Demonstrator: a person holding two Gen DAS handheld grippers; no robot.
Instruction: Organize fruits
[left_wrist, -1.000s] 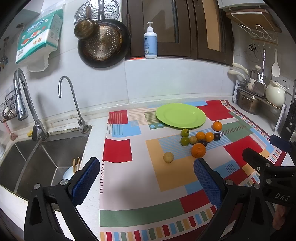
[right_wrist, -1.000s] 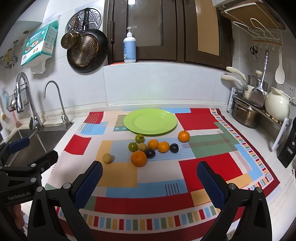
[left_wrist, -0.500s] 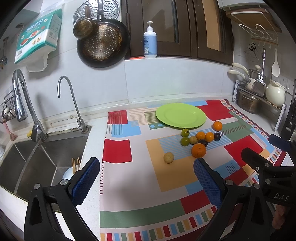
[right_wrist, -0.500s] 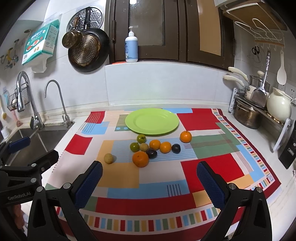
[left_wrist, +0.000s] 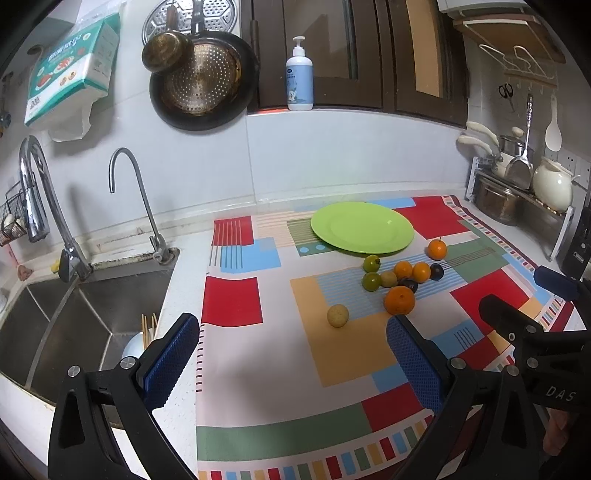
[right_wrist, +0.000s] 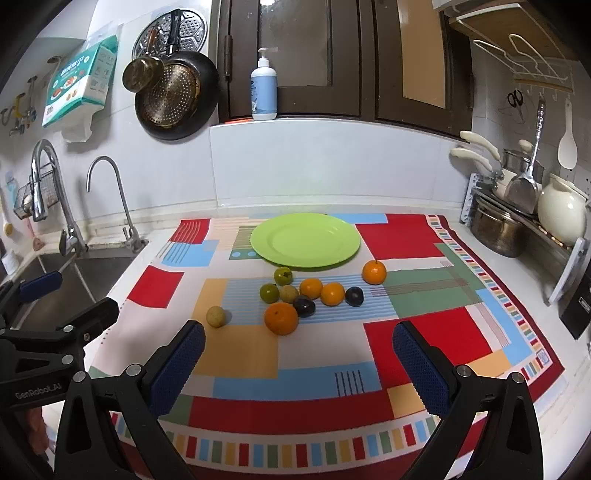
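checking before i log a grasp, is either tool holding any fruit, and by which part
Nothing is held. The left tool and right tool are both open and empty; the fruit lies on the mat.

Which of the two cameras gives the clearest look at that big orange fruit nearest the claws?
The right wrist view: the large round orange fruit sits near centre, fully visible between the open claw's fingers. In the left wrist view the same fruit lies off to the right, just above a blue finger pad.
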